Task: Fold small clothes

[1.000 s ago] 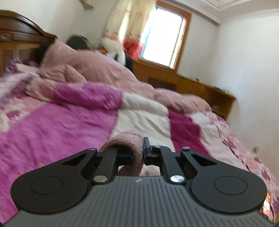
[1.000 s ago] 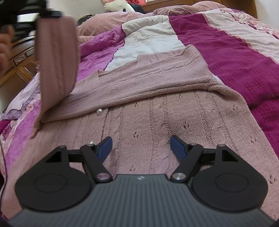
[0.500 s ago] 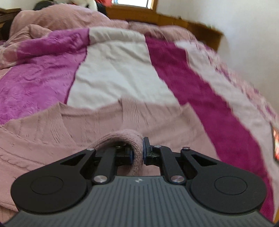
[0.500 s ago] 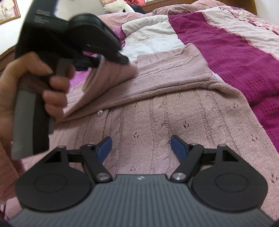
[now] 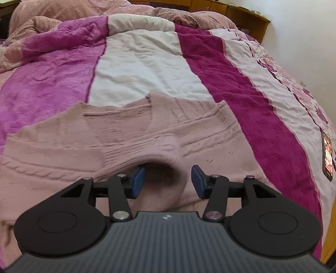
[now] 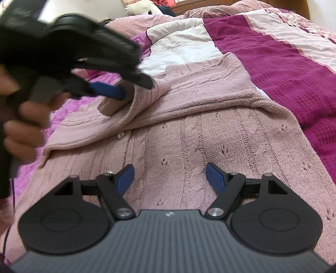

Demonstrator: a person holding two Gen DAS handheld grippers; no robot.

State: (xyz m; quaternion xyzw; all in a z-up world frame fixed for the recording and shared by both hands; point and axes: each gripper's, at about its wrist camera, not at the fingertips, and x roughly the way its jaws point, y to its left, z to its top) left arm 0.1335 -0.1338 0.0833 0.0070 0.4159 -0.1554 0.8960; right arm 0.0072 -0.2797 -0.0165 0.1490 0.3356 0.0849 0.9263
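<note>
A dusty-pink knitted cardigan (image 6: 189,136) lies flat on the bed, its right sleeve folded across the chest. In the left wrist view the cardigan (image 5: 63,151) fills the lower half. The cuff of the left sleeve (image 5: 166,147) arches up between the blue pads of my left gripper (image 5: 168,178). Its jaws are opening and the pads no longer press the knit. From the right wrist view, the left gripper (image 6: 130,88) hovers low over that sleeve (image 6: 147,100). My right gripper (image 6: 170,174) stands open just above the cardigan's front, holding nothing.
The bed has a magenta, white and pink striped cover (image 5: 241,94). A phone (image 5: 327,157) lies near its right edge. Crumpled pink bedding (image 5: 52,12) is heaped at the head, with a wooden cabinet (image 5: 241,14) behind. A person's hand (image 6: 21,130) grips the left tool.
My left gripper came down and tipped toward the bed, carrying the sleeve over the cardigan, and its jaws went from shut on the cuff to apart. The right gripper stayed still.
</note>
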